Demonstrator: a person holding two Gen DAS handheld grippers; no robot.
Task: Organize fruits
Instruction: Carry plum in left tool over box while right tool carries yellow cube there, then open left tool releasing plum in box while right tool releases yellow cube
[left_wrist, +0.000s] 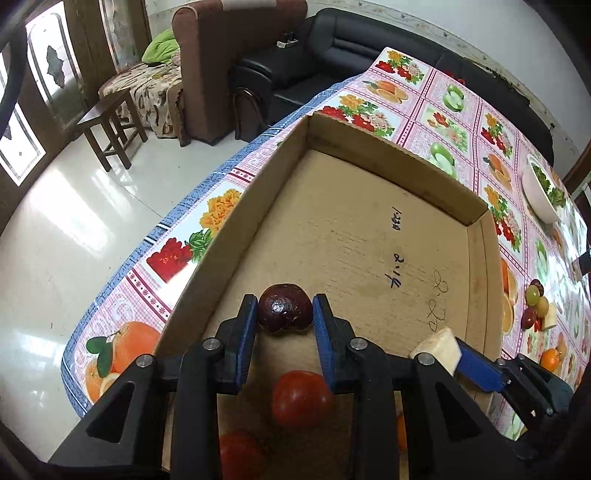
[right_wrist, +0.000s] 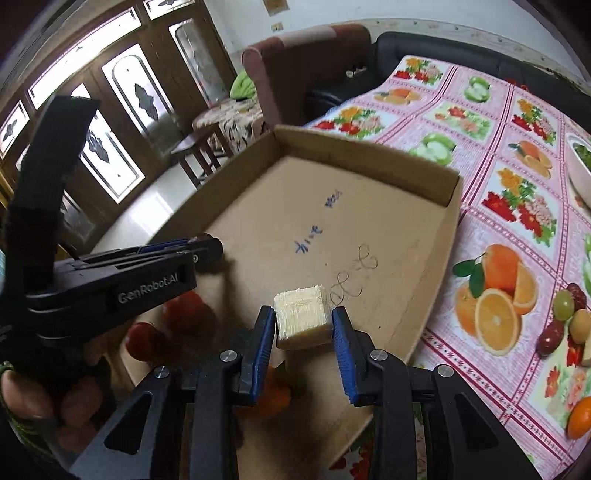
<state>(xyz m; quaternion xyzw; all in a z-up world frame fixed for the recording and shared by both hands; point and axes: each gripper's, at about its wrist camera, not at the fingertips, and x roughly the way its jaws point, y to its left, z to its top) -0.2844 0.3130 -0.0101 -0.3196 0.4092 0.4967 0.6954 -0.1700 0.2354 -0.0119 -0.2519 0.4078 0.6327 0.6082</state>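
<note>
A shallow cardboard tray (left_wrist: 369, 229) lies on a fruit-print tablecloth. My left gripper (left_wrist: 284, 314) hangs over its near part, shut on a dark red round fruit (left_wrist: 284, 308). Below it in the tray sit two red fruits (left_wrist: 301, 398) (left_wrist: 240, 454) and an orange piece (left_wrist: 400, 432). To the right, my right gripper (right_wrist: 303, 325) is shut on a pale yellow block (right_wrist: 301, 314), just above the tray floor (right_wrist: 332, 221). In the right wrist view the left gripper (right_wrist: 207, 247) shows from the side, its fruit hidden, with the red fruits (right_wrist: 183, 312) under it.
A white bowl of greens (left_wrist: 539, 192) stands on the table beyond the tray's right wall. The tablecloth's edge (left_wrist: 122, 266) drops to a tiled floor on the left. Sofas and a small wooden stool (left_wrist: 110, 129) stand behind. A hand (right_wrist: 22, 391) grips the left tool.
</note>
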